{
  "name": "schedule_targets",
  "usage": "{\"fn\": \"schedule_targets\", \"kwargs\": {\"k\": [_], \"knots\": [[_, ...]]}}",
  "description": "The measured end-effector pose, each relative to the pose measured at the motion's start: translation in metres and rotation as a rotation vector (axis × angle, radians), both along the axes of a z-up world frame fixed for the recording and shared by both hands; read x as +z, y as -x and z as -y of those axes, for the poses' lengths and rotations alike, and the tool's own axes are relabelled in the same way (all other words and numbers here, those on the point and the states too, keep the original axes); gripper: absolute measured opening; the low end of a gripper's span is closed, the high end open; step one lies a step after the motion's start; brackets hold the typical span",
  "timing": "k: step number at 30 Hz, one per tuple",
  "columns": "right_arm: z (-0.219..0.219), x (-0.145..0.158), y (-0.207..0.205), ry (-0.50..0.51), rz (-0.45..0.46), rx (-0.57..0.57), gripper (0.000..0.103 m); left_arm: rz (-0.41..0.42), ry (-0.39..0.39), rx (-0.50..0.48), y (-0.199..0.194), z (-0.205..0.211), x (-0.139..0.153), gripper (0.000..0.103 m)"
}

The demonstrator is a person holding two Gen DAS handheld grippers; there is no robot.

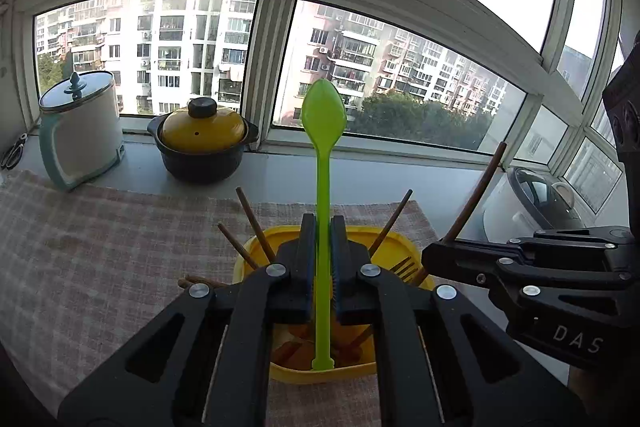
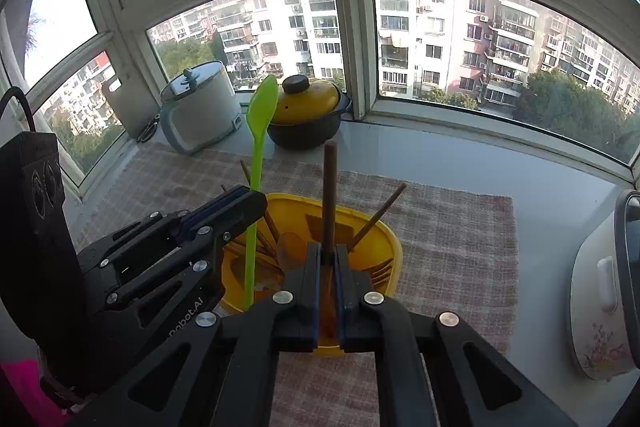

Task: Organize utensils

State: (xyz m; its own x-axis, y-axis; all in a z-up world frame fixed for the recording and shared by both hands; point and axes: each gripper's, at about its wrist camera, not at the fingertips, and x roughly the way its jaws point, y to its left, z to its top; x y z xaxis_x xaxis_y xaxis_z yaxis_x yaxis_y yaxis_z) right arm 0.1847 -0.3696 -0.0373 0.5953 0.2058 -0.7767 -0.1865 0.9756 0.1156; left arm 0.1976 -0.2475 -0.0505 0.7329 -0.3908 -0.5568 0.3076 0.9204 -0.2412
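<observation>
Left claw (image 1: 320, 251): pressed together, pinching the green spoon (image 1: 323, 115) by its handle; the spoon is being held upright, bowl uppermost, its lower end hanging inside the yellow holder (image 1: 400, 241).

Right claw (image 2: 328, 267): pressed together, pinching a brown wooden utensil (image 2: 329, 187) by its shaft; the utensil is being held near upright, its lower end hidden between the pads, over the same holder; what kind of utensil it is cannot be told.

Yellow holder: standing on the checked cloth (image 2: 460, 235) covering the tabletop (image 2: 552, 195); chopsticks (image 1: 254, 223) are leaning outward against its rim; a fork (image 2: 378, 269) and a wooden spoon (image 2: 291, 247) are lying inside.

Step judged in hand: both utensils are being lowered into the holder. To be done well: each shaft is to be kept upright until its lower end is resting on the holder's floor; the grip is to be released only then, so that nothing topples over the rim; the leaning chopsticks are to be avoided; the two claws, close beside one another, are to be kept from colliding.

Further back, on the sill: a dark pot with yellow lid (image 1: 202, 143); a white electric cooker (image 1: 82, 131); scissors (image 1: 12, 153) at far left; another white appliance (image 2: 604, 291) at the right; apartment blocks beyond the window (image 2: 480, 39).
</observation>
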Motion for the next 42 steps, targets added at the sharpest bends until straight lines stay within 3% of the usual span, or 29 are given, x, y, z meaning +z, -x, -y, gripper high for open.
{"fn": "schedule_targets", "kwargs": {"k": [2,4,8,12,17,18,20,21,22,27,35,39,42], "knots": [[-0.002,0.0,0.002,0.004,0.003,-0.001,0.005,-0.009,-0.009,-0.003,0.001,-0.002,0.002,0.004],[-0.002,0.001,0.004,0.01,0.012,-0.009,0.033,-0.021,-0.018,-0.006,0.003,-0.004,0.002,0.004],[-0.005,0.006,0.013,0.033,0.037,-0.023,0.04,-0.037,-0.024,-0.003,0.01,-0.011,0.004,0.005],[-0.01,0.011,0.028,0.064,0.072,-0.046,0.056,-0.053,-0.032,-0.007,0.023,-0.022,0.006,0.005],[-0.012,0.014,0.048,0.058,0.097,-0.079,0.065,-0.068,-0.049,-0.02,0.04,-0.035,0.012,0.005],[-0.013,0.014,0.052,0.06,0.104,-0.085,0.067,-0.07,-0.057,-0.026,0.044,-0.037,0.014,0.008],[-0.016,0.017,0.06,0.061,0.115,-0.095,0.069,-0.07,-0.07,-0.041,0.053,-0.039,0.017,0.028],[-0.017,0.018,0.063,0.062,0.121,-0.103,0.072,-0.068,-0.071,-0.046,0.057,-0.04,0.019,0.046],[-0.018,0.02,0.067,0.064,0.13,-0.112,0.074,-0.067,-0.074,-0.039,0.062,-0.042,0.021,0.051],[-0.018,0.029,0.09,0.055,0.17,-0.147,0.08,-0.084,-0.068,-0.033,0.078,-0.053,0.03,0.064],[-0.01,0.043,0.119,0.056,0.216,-0.199,0.084,-0.079,-0.104,0.007,0.101,-0.067,0.034,0.065],[-0.009,0.042,0.129,0.065,0.222,-0.213,0.088,-0.095,-0.117,0.0,0.111,-0.069,0.031,0.074],[-0.007,0.037,0.135,0.077,0.226,-0.235,0.092,-0.107,-0.134,0.004,0.117,-0.069,0.029,0.074]]}}
